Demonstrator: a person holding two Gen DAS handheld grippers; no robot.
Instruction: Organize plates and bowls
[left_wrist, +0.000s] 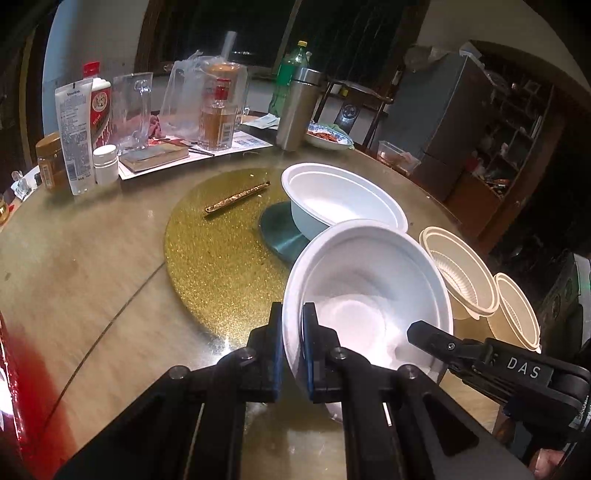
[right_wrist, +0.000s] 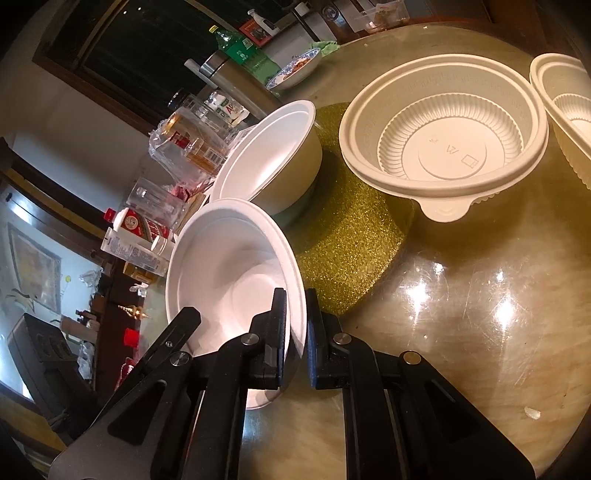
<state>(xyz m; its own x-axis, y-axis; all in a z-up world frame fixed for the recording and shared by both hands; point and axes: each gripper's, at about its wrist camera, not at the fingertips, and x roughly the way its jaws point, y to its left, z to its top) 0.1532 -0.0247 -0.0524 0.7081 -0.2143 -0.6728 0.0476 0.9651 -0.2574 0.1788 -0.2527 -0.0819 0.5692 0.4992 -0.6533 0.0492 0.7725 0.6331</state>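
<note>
With both the left tool (left_wrist: 294, 345) and right tool (right_wrist: 296, 341) clamped on opposite rims, the white bowl (left_wrist: 364, 291) looks light, thin and bendy.

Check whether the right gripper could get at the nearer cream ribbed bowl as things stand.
Probably not yet: the right gripper is shut on the near white bowl's rim. The path to the cream ribbed bowl looks clear otherwise.

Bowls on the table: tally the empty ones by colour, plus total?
White bowls: 2, near one gripped at its rim by the left gripper and right gripper, far one on the green stand.
Cream ribbed bowls: 2, and.
Total: 4
</note>
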